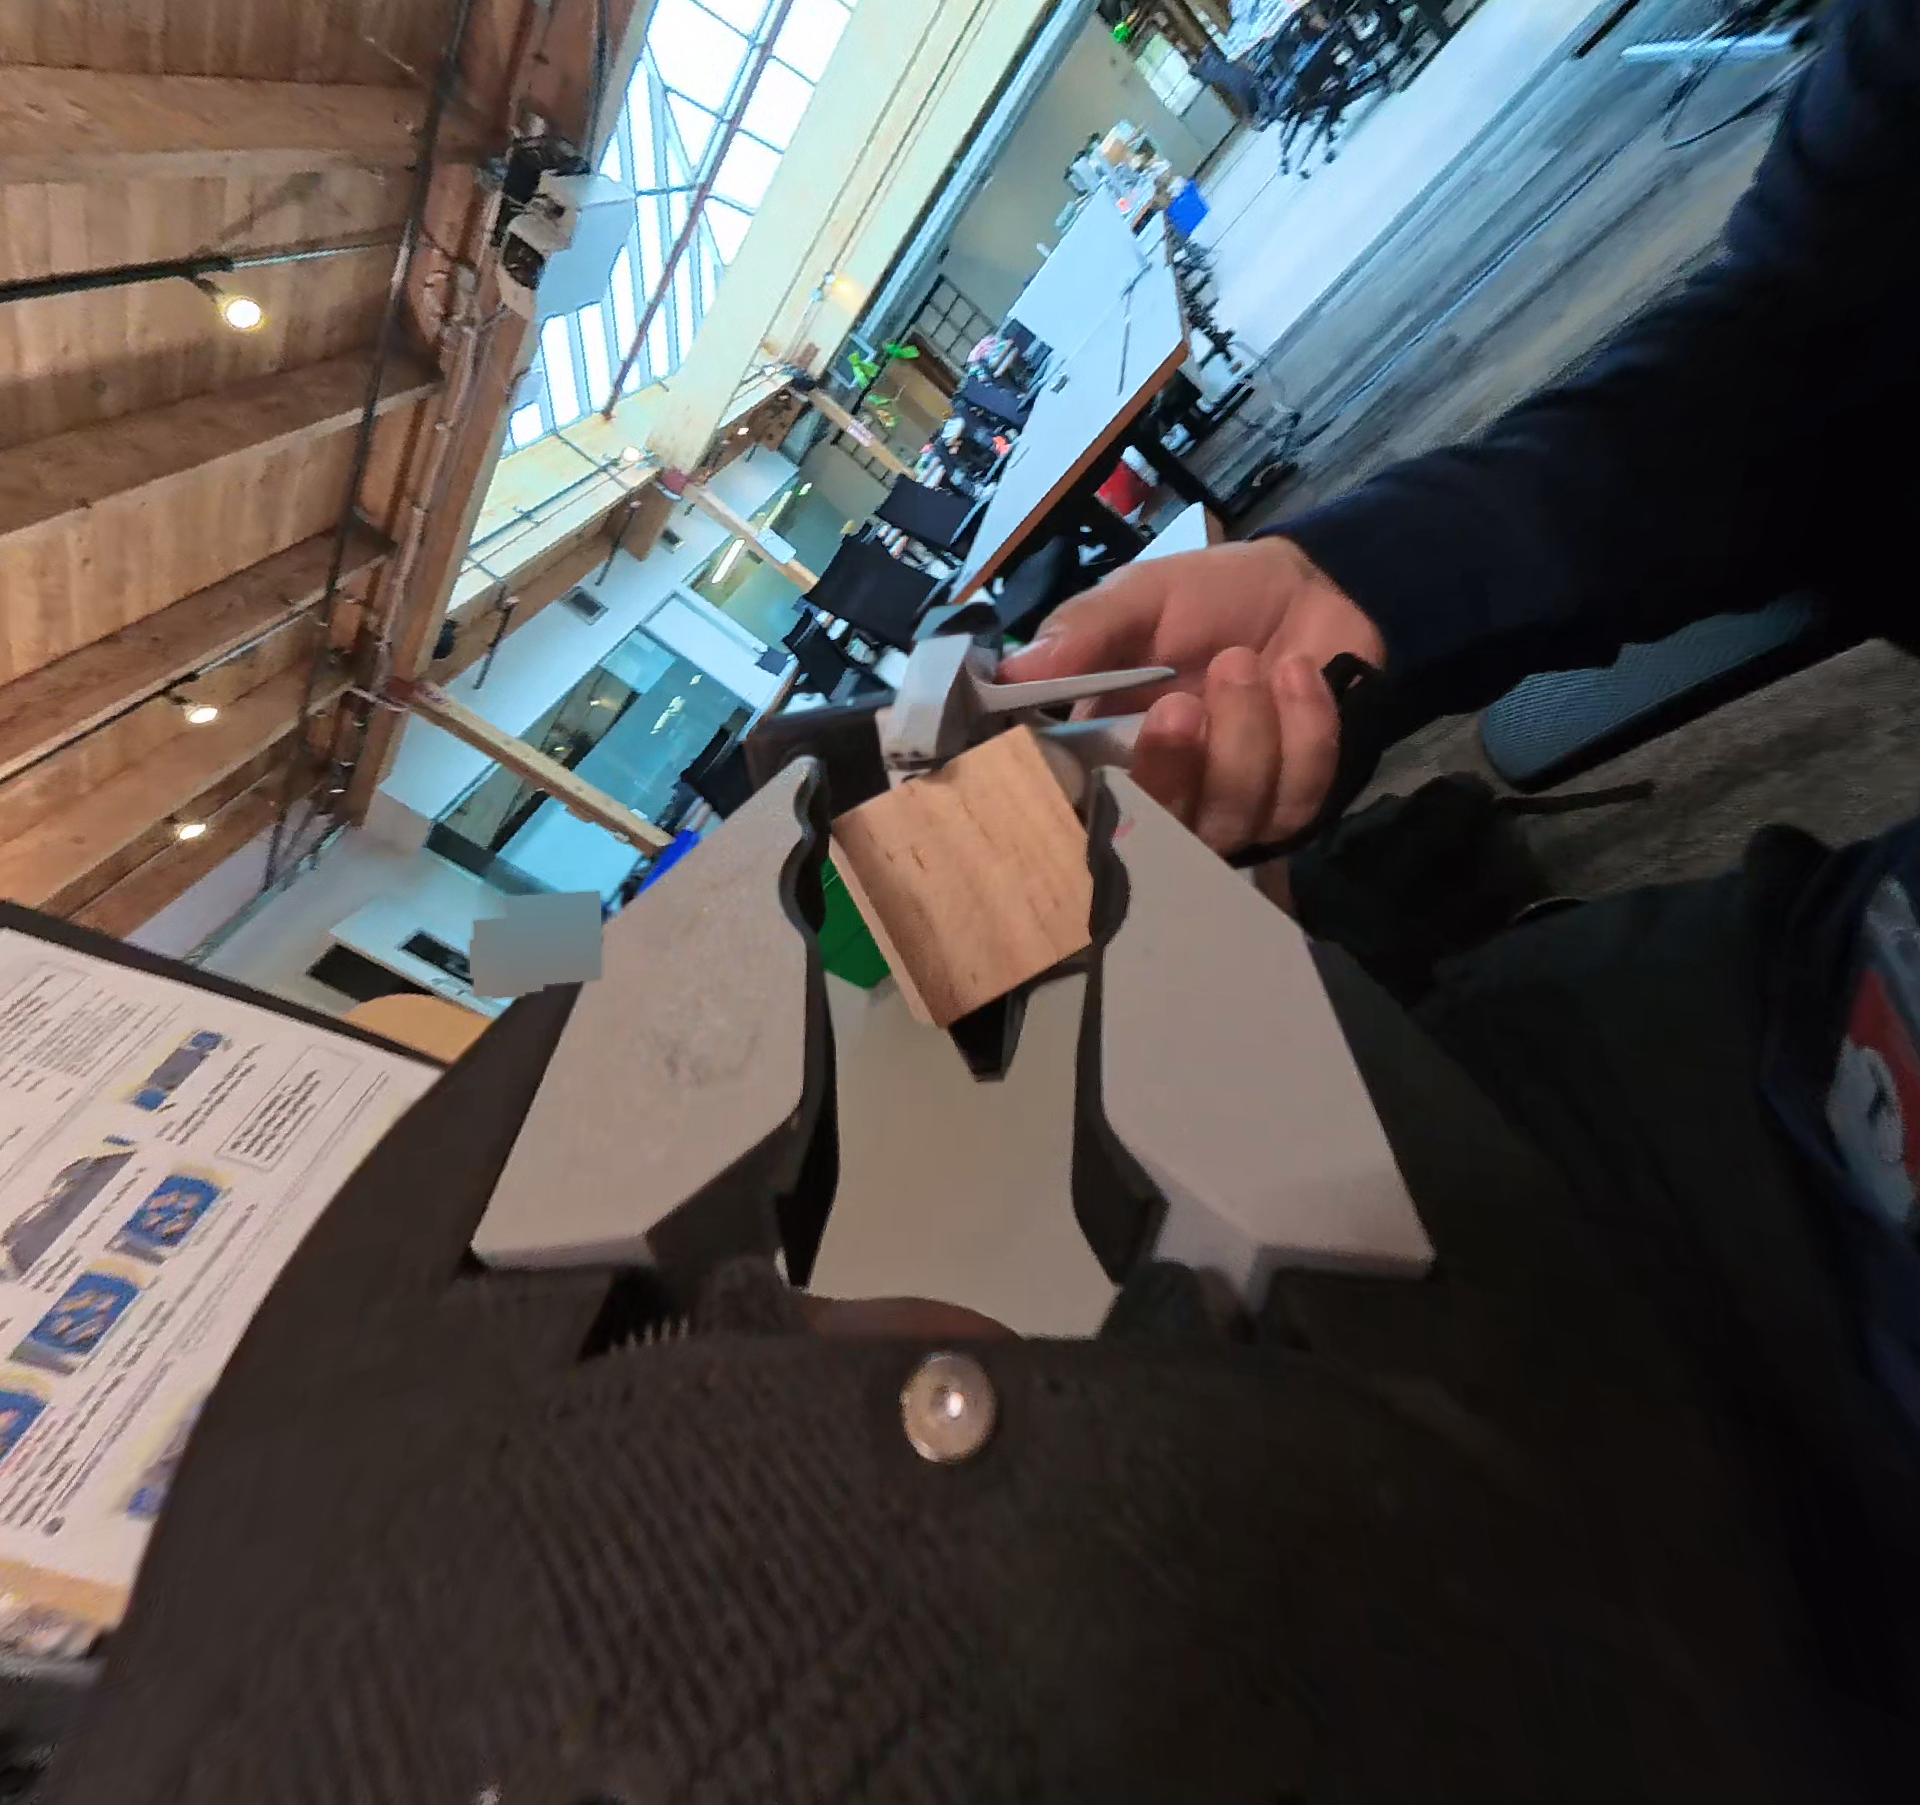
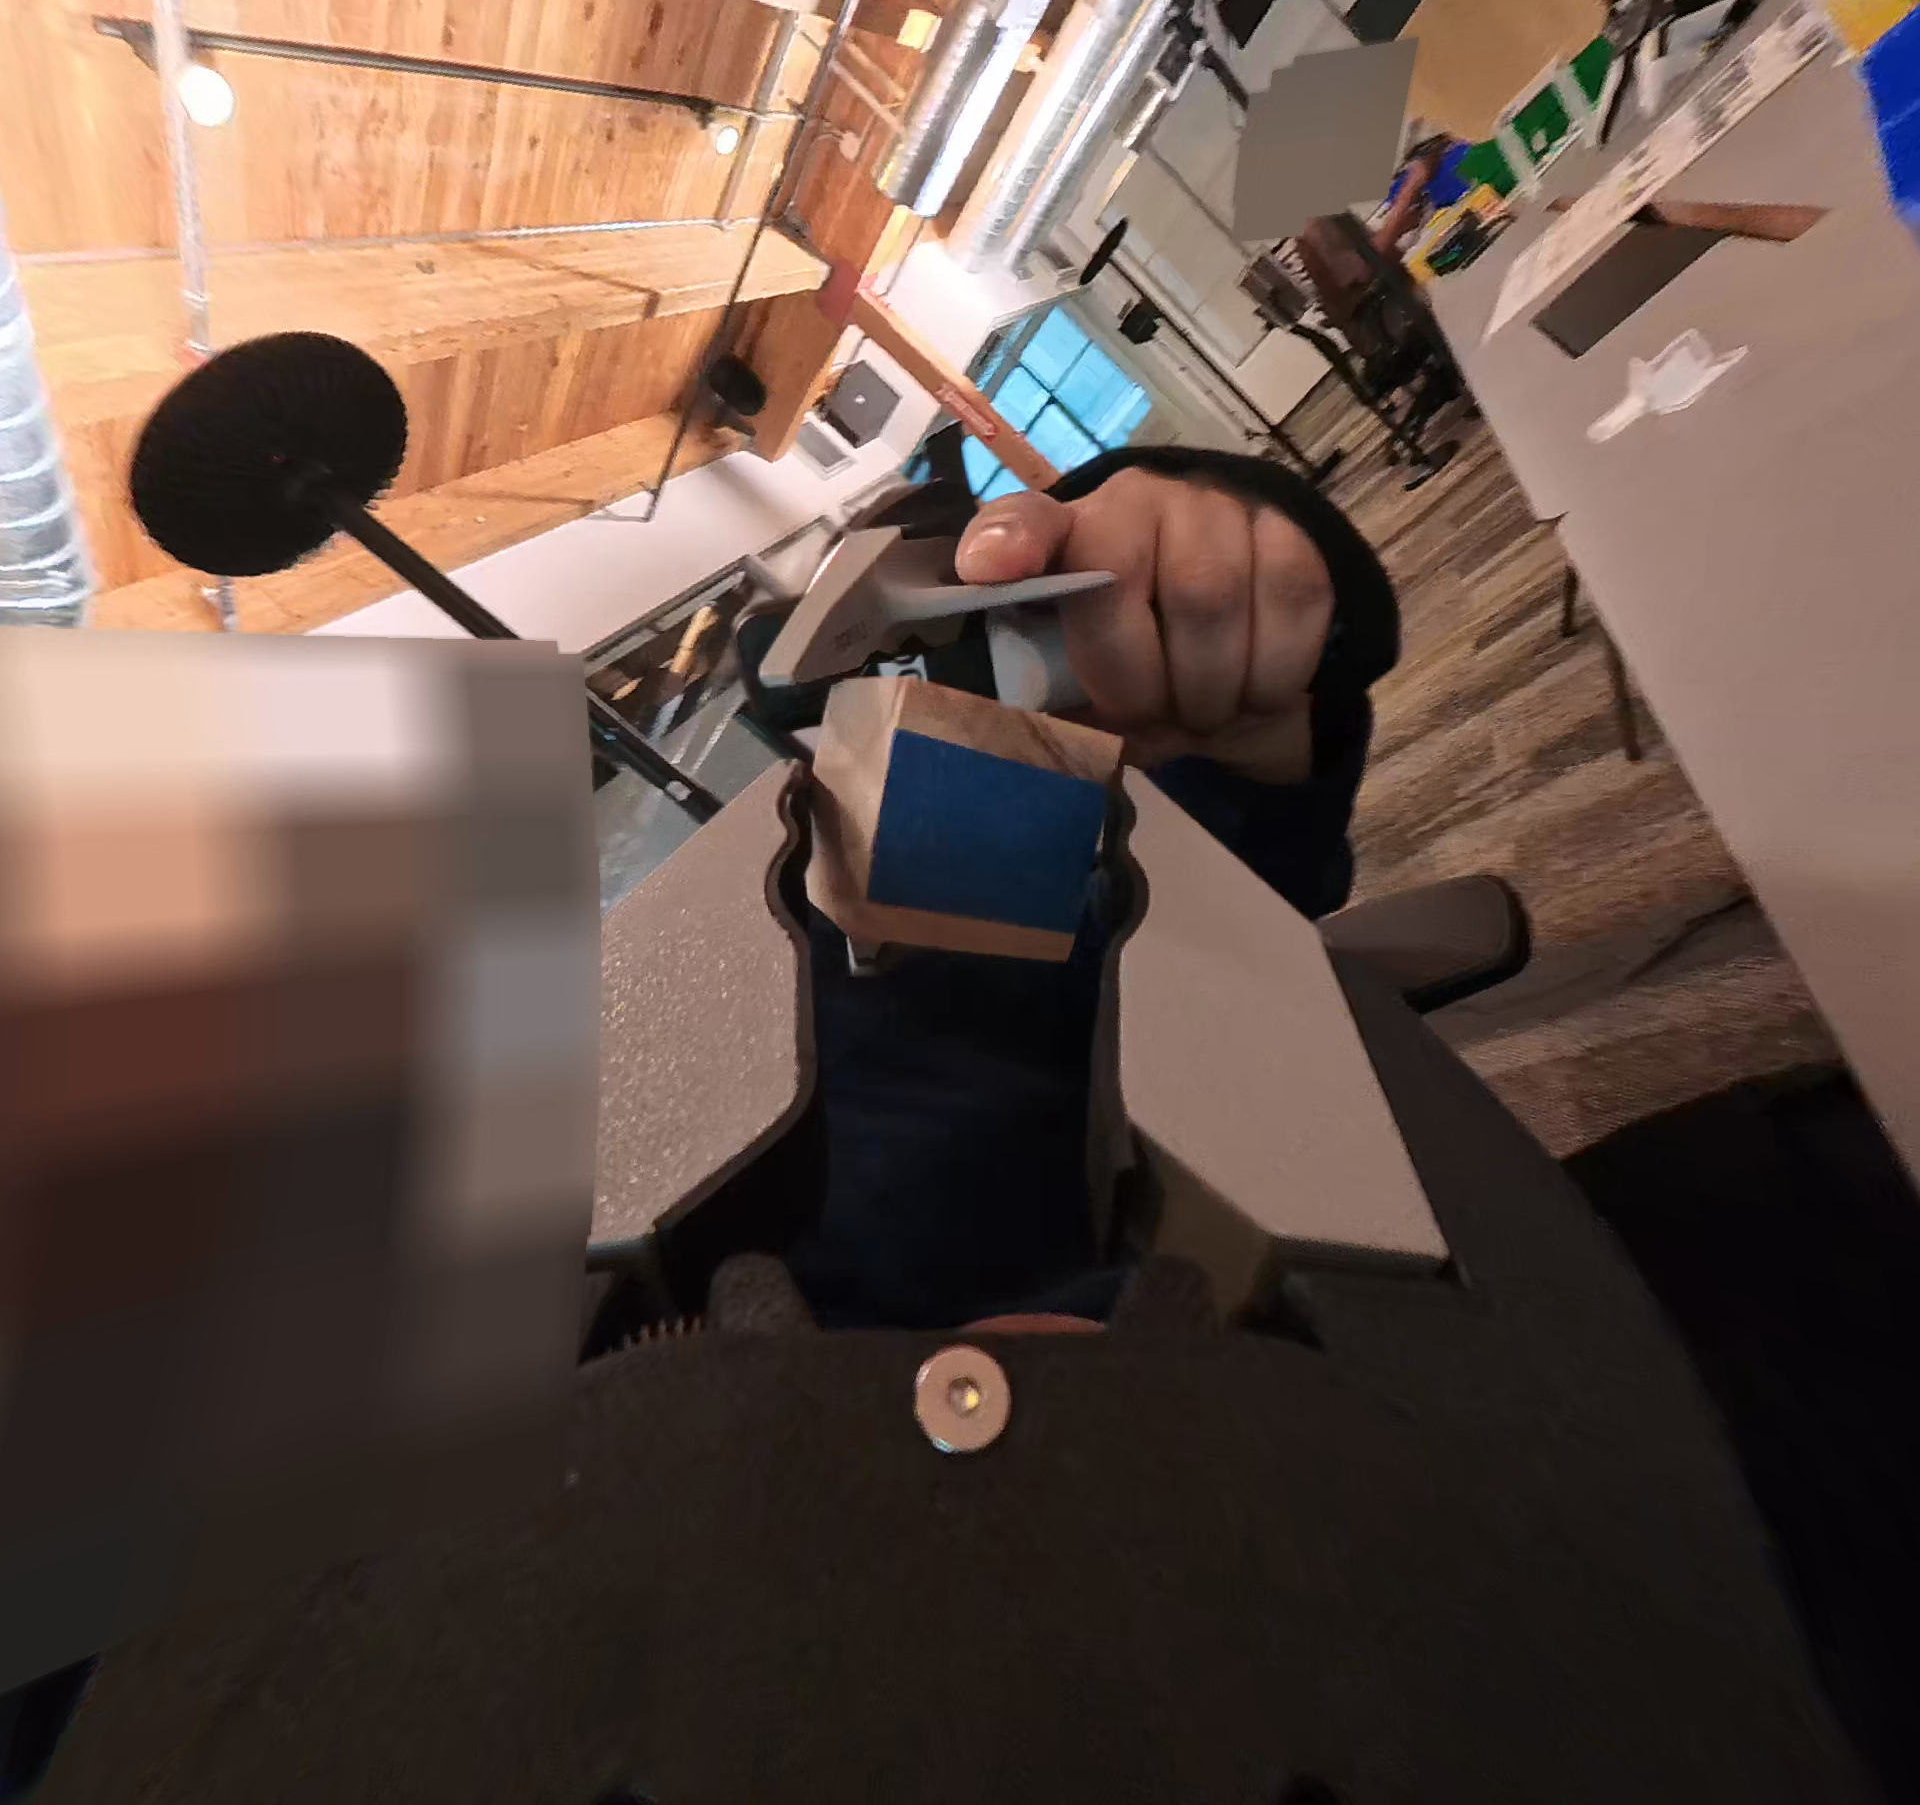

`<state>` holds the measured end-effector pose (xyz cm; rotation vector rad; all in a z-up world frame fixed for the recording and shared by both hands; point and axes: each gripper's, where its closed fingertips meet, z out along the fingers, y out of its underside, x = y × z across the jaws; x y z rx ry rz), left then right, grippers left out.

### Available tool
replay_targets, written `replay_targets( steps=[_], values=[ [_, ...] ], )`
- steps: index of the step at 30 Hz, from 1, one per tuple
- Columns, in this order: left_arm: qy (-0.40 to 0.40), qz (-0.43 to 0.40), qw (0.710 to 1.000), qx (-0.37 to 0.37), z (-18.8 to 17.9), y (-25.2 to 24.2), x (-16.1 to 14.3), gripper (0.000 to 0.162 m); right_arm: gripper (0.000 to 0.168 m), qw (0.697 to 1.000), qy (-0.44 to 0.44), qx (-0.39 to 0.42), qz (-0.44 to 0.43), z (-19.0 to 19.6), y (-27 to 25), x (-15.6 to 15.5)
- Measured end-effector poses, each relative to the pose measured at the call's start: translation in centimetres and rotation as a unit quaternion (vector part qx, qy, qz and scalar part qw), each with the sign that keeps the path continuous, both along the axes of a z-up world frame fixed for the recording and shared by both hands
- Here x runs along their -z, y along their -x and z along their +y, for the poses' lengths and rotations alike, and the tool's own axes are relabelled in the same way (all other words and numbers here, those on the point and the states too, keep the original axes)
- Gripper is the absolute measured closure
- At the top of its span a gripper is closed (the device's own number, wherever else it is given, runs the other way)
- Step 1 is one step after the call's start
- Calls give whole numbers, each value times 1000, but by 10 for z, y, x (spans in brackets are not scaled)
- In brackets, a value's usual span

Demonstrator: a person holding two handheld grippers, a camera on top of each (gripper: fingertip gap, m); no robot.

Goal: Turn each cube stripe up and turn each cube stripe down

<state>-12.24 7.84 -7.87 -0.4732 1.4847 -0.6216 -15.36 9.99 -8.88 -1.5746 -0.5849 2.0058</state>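
- Holding a pale wooden cube (image 1: 961, 877) aloft, the left gripper (image 1: 951, 882) has its grey jaws pressed on two opposite sides of the block; the face turned to this camera is bare wood grain, with no stripe in sight.
- Left of that gripper in the left wrist view, a printed instruction sheet (image 1: 135, 1225) lies tilted at the picture's edge, on what is probably the table, though only a sliver shows.
- Beyond the cube, the right gripper (image 1: 935, 716) comes in from the far side, carried by the person's right hand (image 1: 1216, 706) in a dark sleeve.
- From the right wrist view, the same wooden cube (image 2: 961, 830) sits between the right gripper's (image 2: 956, 856) jaws, which close on its sides too, so both tools grip one block in mid-air, well above any table.
- The blue stripe (image 2: 982, 836) covers the face turned to this camera.
- Further right, the left hand (image 2: 1174, 602) steers the left gripper, and a grey table (image 2: 1714, 550) with papers stands well apart.
- Progress, as a judgement: this looks like a mid-air handover or re-grip in the middle of one flip; the cube has not yet been set down, and no other cubes are in view, so how many are done or left cannot be told.
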Motion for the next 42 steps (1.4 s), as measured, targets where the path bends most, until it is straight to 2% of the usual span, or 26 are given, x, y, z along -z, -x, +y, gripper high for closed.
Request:
replay_targets(
  steps=[1, 7, 10, 13, 15, 16, 18, 22, 28, 31, 37, 38, 40, 42],
  values=[
    [-5, -9, 1000, -11, 3, 0, 1, 114, 114, 1000, -8, 14, -11, 3, 0, 1],
    [-18, -24, 995, -92, 25, 1, 11, 116, 115, 976, -106, 151, -114, 26, -6, 13],
    [-3, -52, 993, -107, 27, 7, 0, 114, 116, 970, -138, 169, -106, 22, -9, 0],
    [30, -68, 991, -110, 28, 9, -8, 103, 116, 963, -164, 183, -111, 18, -11, -7],
    [36, -69, 991, -105, 26, 7, -7, 105, 116, 957, -180, 194, -121, 17, -9, -8],
    [29, -69, 992, -105, 25, 5, -6, 106, 116, 956, -181, 192, -126, 15, -7, -7],
    [3, -61, 992, -108, 21, 0, 0, 118, 116, 955, -185, 192, -130, 12, -4, -7],
    [-34, -52, 991, -115, 18, -1, 3, 119, 116, 947, -205, 191, -155, 8, -1, -4],
    [-106, -83, 989, -66, -5, 4, -3, 119, 120, 966, -193, 113, -128, -15, 3, -10],
    [-94, -91, 991, -44, -12, 6, -6, 119, 126, 978, -168, 69, -98, -24, 0, -14],
    [-89, -110, 990, -24, -16, 6, -8, 119, 123, 980, -171, 44, -96, -30, 4, -12],
    [-84, -111, 990, -18, -17, 6, -8, 119, 118, 978, -174, 43, -105, -30, 6, -9],
    [-72, -109, 991, -15, -15, 3, -5, 119, 125, 976, -183, 40, -111, -31, 8, -7],
    [-65, -105, 992, -30, -7, 1, -3, 119, 125, 968, -201, 72, -131, -24, 6, -6]
  ],
)
